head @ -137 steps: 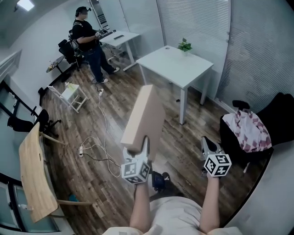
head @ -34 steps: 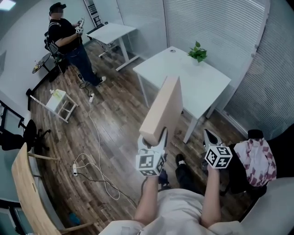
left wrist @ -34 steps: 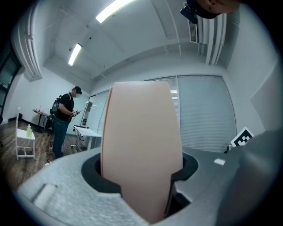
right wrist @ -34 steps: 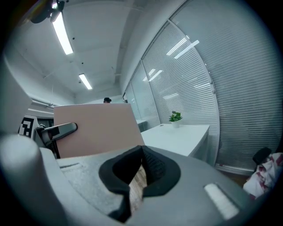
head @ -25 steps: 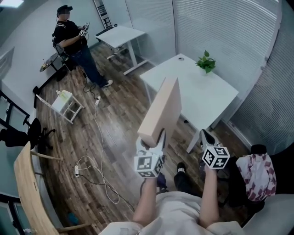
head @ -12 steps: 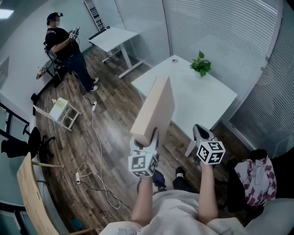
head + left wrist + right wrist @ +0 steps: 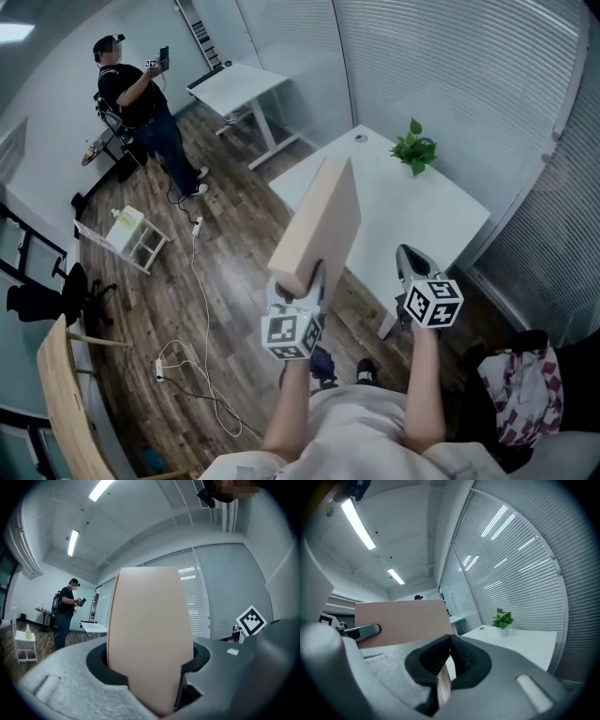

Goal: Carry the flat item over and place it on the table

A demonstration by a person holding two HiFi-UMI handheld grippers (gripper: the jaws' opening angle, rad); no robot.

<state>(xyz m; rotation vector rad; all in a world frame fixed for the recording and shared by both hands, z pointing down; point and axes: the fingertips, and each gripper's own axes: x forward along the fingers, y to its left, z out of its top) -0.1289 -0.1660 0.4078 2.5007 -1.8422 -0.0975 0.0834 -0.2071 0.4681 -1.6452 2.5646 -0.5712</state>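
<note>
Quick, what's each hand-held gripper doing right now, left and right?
Left hand-held gripper: closed on the flat board.
Right hand-held gripper: closed, nothing between its jaws.

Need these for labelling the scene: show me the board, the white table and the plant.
board (image 7: 323, 223), head view, middle of its broad pale face
white table (image 7: 424, 217), head view, bare part of its top
plant (image 7: 413, 148), head view, its green leaves

the flat board (image 7: 321, 220) was pale beige, the tabletop (image 7: 441, 220) plain white and the plant (image 7: 413, 148) green. the left gripper (image 7: 302, 283) and right gripper (image 7: 410, 265) were grey, each with a cube of black-and-white square markers. the floor (image 7: 234, 234) showed dark brown wood grain.
</note>
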